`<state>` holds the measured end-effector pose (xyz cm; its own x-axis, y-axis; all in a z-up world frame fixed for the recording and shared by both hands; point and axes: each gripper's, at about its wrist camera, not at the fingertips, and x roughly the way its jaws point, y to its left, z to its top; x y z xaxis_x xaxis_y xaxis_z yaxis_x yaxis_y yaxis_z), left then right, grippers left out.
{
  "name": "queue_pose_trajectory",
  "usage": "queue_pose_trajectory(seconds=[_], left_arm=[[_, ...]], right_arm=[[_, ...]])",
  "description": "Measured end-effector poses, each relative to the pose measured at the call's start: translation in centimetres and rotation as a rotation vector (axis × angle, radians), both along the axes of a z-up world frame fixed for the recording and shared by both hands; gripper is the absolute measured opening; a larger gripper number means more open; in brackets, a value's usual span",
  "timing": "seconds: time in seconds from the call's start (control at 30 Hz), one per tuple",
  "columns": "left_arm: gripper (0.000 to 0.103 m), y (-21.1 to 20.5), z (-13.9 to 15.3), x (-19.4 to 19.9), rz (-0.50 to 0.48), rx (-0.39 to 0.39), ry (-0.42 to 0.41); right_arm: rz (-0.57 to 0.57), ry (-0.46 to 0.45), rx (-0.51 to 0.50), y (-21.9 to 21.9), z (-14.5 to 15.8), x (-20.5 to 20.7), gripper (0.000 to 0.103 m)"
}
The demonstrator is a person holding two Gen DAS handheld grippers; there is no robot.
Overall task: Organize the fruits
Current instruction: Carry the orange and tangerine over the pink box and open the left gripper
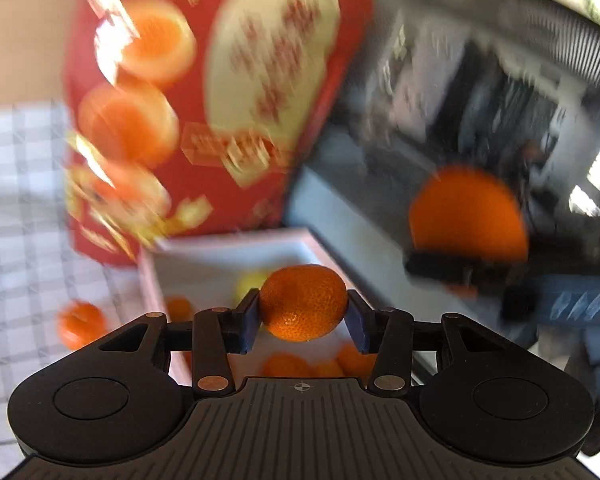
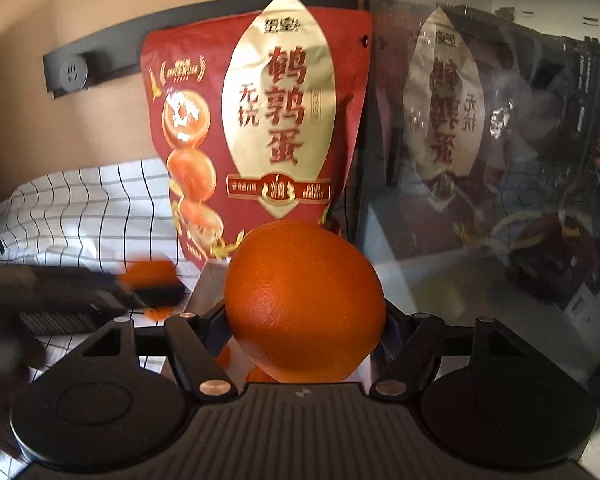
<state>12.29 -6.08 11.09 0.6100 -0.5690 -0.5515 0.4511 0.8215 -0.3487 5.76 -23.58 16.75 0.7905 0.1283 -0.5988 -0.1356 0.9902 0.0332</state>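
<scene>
Checked tablecloth (image 1: 24,216), white bin (image 1: 228,246) part-filled; left gripper (image 1: 303,322) clamps a mandarin (image 1: 303,302), right gripper (image 2: 306,322) an orange (image 2: 304,300); one mandarin on the cloth (image 1: 80,324) left.

Right hand-held gripper (image 2: 305,320) gripping big orange (image 2: 305,300); red pouch (image 2: 256,128) standing behind on checked cloth (image 2: 80,208).

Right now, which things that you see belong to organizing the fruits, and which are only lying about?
Belong to the job:
- small mandarin in the left claw
- large orange in the right claw
- white bin with fruit inside
- loose mandarin on the checked cloth

Lying about:
- red snack bag
- wall socket
</scene>
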Motion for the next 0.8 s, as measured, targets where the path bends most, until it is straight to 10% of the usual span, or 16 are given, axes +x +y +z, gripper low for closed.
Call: queue_pose_trajectory(seconds=[0.33,0.8], left_arm=[[0.050,4.1,-0.7,-3.6,0.149,0.010,-0.042],[0.046,14.5,-4.9,-12.7,0.462,0.117,0.240]], right_arm=[[0.057,0.068,0.046,0.7,-2.8,4.4,0.072],[0.124,0.246,-0.064,6.8,-11.5,8.1,0.072]])
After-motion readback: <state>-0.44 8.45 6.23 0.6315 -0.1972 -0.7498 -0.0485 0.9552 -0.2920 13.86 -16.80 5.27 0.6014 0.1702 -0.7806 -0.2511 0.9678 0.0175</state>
